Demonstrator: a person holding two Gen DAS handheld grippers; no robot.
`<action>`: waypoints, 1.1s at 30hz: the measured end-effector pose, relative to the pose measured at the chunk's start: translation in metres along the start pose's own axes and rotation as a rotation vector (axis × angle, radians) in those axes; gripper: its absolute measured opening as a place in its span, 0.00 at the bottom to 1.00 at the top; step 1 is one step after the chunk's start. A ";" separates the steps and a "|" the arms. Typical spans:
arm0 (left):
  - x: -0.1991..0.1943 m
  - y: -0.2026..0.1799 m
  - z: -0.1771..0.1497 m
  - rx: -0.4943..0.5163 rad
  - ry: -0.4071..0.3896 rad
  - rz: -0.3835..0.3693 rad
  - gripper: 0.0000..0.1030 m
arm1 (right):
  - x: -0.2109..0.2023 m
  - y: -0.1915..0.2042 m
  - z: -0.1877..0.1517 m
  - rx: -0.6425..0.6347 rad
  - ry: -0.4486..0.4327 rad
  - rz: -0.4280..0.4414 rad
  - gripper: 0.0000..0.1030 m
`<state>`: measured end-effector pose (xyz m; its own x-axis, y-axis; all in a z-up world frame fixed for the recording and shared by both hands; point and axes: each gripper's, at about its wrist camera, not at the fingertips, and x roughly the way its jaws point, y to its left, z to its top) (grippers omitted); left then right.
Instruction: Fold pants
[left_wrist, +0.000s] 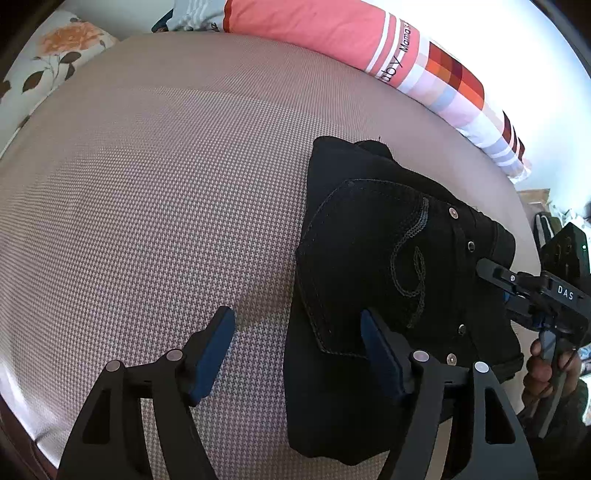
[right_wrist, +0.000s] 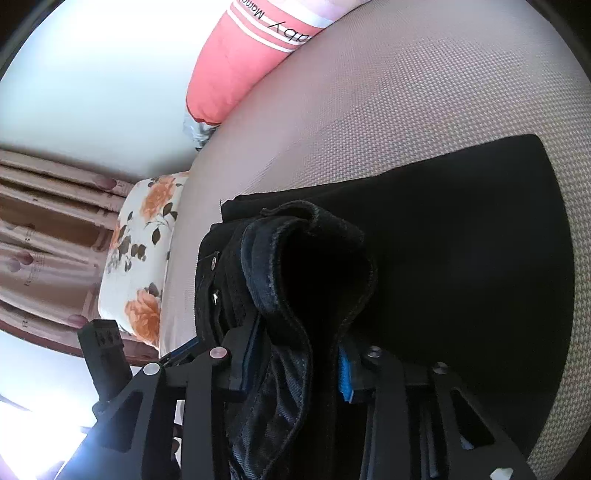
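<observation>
Black pants (left_wrist: 369, 258) lie folded on the right part of a houndstooth bed cover (left_wrist: 147, 184), with an embroidered back pocket facing up. My left gripper (left_wrist: 297, 350) is open low over the pants' left edge. One finger (left_wrist: 214, 350) hangs over bare cover and the other over the pocket corner, neither pressing cloth. In the right wrist view, my right gripper (right_wrist: 295, 365) is shut on the raised, bunched waistband of the pants (right_wrist: 461, 240). In the left wrist view, that right gripper (left_wrist: 487, 269) meets the waistband at the pants' right side.
A pink striped bolster (left_wrist: 314, 26) runs along the bed's far edge, and a floral pillow (left_wrist: 55, 55) lies at the far left corner. A hand (left_wrist: 539, 369) holds the right tool. Brown curtains (right_wrist: 44, 229) hang beyond the floral pillow (right_wrist: 144, 251).
</observation>
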<state>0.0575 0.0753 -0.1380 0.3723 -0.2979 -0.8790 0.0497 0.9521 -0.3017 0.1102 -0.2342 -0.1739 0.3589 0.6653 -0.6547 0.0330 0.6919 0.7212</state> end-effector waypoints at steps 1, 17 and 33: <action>0.001 0.000 0.000 0.002 0.000 0.004 0.70 | 0.000 0.000 0.000 0.003 0.000 -0.008 0.28; 0.002 -0.002 -0.004 -0.002 -0.016 0.004 0.70 | -0.019 0.054 -0.007 -0.070 -0.038 -0.166 0.11; -0.007 -0.041 0.020 0.105 -0.076 -0.029 0.70 | -0.081 0.073 0.001 -0.105 -0.150 -0.188 0.11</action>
<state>0.0712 0.0399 -0.1124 0.4386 -0.3236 -0.8384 0.1569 0.9462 -0.2831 0.0848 -0.2378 -0.0682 0.4904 0.4782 -0.7286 0.0185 0.8301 0.5573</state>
